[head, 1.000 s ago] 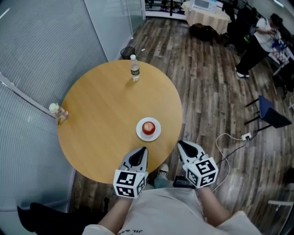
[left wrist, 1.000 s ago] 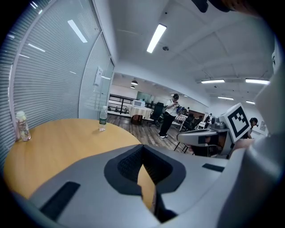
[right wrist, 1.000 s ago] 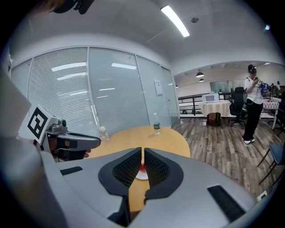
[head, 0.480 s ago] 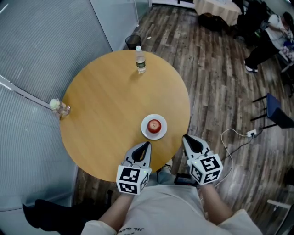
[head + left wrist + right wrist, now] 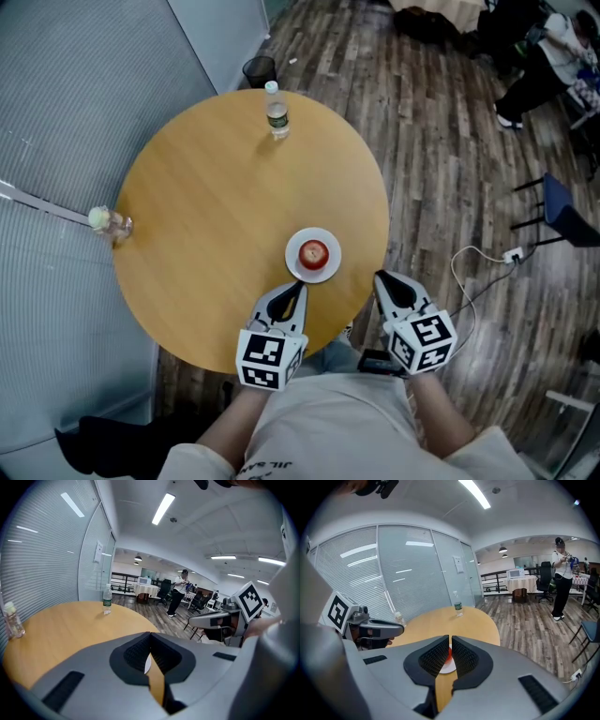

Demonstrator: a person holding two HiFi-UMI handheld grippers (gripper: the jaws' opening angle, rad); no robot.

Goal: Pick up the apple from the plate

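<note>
Head view: apple [image 5: 313,252] on plate [image 5: 292,266] is probably firm, slick, light, so pinch its widest middle. Left gripper [image 5: 300,284] and right gripper [image 5: 378,275] are empty, fingers pressed together.

I stand in an open office: blind-covered glass partitions [image 5: 408,569], ceiling strip lights [image 5: 163,508], swivel chairs [image 5: 545,579], a round meeting tabletop [image 5: 206,206], plank flooring [image 5: 441,159].

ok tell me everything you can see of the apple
The apple is small, round and red, with a paler patch on top, and it looks whole. It sits in the middle of a white plate, close to the near edge of the round wooden table. Only the plate touches it. The left claw stops at the plate's rim, and the right claw is off to the side.
</note>
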